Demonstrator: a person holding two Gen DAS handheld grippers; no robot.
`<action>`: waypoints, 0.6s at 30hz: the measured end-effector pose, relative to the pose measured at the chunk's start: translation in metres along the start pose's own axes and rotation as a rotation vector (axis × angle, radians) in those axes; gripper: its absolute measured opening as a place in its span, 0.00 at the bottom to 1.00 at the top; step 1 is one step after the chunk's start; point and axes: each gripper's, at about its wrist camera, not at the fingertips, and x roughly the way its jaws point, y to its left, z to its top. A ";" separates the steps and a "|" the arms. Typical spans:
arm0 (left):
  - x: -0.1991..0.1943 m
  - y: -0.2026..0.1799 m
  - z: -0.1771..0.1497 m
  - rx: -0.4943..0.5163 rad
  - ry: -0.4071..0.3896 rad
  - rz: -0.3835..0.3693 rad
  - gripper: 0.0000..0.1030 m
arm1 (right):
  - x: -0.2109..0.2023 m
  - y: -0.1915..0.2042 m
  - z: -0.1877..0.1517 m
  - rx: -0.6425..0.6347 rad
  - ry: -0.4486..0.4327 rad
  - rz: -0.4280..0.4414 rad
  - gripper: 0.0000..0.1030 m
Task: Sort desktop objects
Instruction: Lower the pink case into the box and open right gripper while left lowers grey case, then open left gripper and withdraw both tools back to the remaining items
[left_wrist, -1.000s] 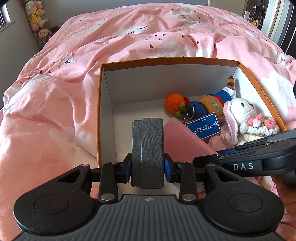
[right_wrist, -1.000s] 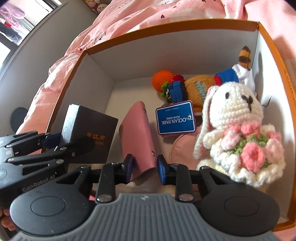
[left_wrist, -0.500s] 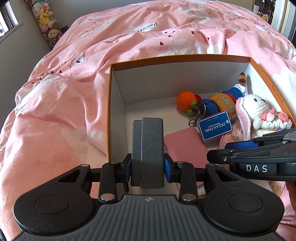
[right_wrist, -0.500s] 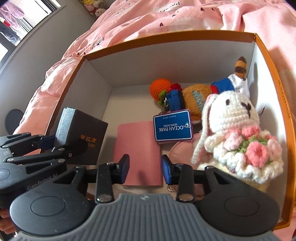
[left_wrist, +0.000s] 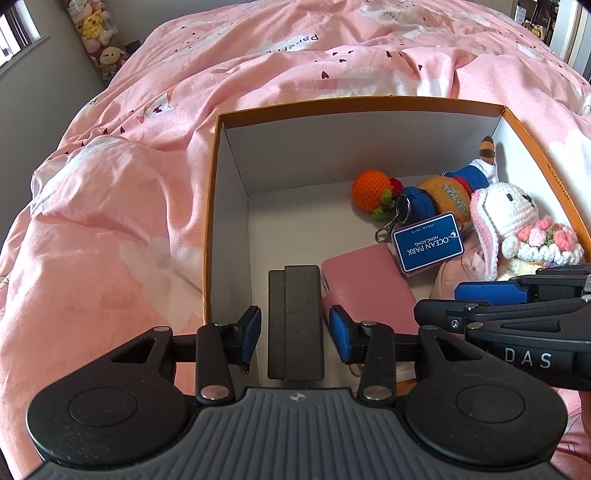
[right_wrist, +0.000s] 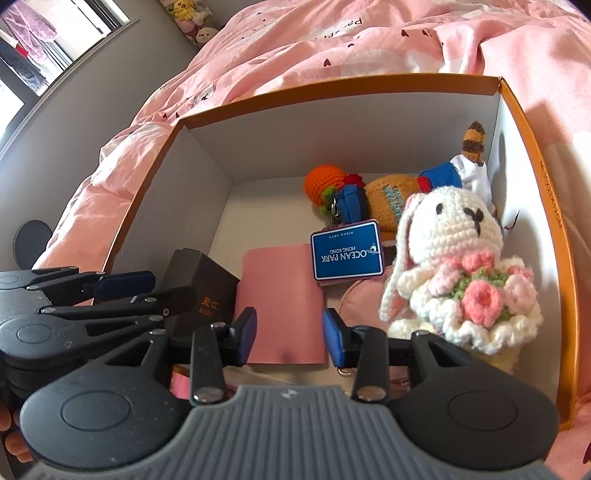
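An orange-rimmed white box (left_wrist: 229, 206) (right_wrist: 177, 177) sits on a pink bed. A dark grey box (left_wrist: 294, 321) (right_wrist: 207, 291) stands on end in the near left corner, between the open fingers of my left gripper (left_wrist: 294, 330), with gaps on both sides. A pink wallet (left_wrist: 365, 291) (right_wrist: 280, 302) lies flat on the box floor beside it. My right gripper (right_wrist: 289, 338) is open and empty just above the wallet's near end. A crochet rabbit (right_wrist: 458, 266), a plush with a blue tag (right_wrist: 347, 254) and an orange crochet ball (right_wrist: 323, 181) lie at the right and back.
The pink duvet (left_wrist: 129, 192) surrounds the box. Stuffed toys (left_wrist: 98, 40) stand against the grey wall at far left. The right gripper's body (left_wrist: 517, 314) crosses the near right of the left wrist view.
My left gripper opened and let go of the dark box, which now stands in the box corner. My right gripper, open since half a second ago, drew back from the wallet lying flat.
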 end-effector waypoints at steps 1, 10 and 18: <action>-0.001 0.000 -0.001 -0.001 -0.004 0.000 0.47 | 0.000 0.000 0.000 -0.001 -0.001 -0.001 0.43; -0.030 0.016 -0.006 -0.080 -0.075 -0.054 0.47 | -0.008 0.008 -0.006 -0.035 -0.029 -0.040 0.48; -0.058 0.022 -0.014 -0.111 -0.160 -0.075 0.49 | -0.033 0.028 -0.014 -0.136 -0.140 -0.065 0.55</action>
